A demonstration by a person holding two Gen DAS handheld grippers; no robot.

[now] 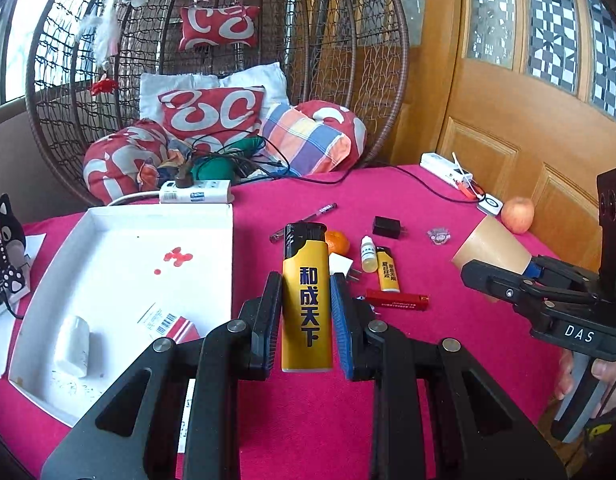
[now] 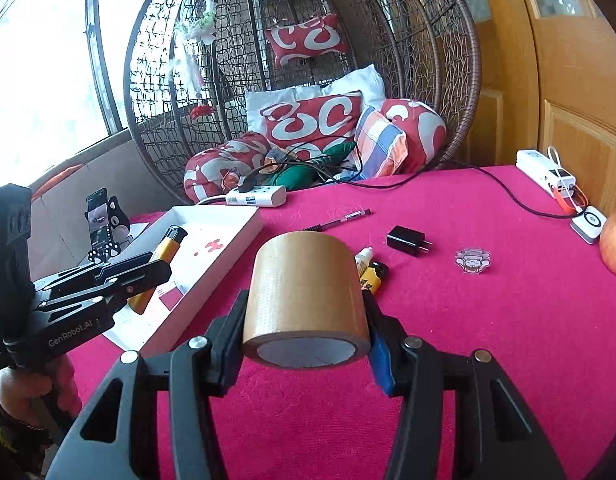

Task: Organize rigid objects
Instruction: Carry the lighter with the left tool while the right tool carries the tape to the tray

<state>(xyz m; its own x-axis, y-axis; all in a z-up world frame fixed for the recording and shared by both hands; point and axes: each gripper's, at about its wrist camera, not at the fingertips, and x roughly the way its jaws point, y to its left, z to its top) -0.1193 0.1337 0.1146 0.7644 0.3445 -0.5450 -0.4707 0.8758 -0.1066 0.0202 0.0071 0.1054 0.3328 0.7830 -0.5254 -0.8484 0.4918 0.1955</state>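
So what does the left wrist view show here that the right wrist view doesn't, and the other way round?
Only the left wrist view shows the red lighter, the orange and the white cylinder lying in the tray.

Only the right wrist view shows the phone propped at the table's left edge.

Both show the left gripper clamping the yellow lighter, the right gripper clamping the tape roll, the white tray, pen and black charger.

The right gripper [image 2: 306,320] clamps a brown tape roll [image 2: 304,300] above the pink tablecloth [image 2: 487,320]. Left of the roll, the left gripper [image 2: 148,276] holds a yellow lighter [image 2: 164,256] over the white tray [image 2: 228,240].
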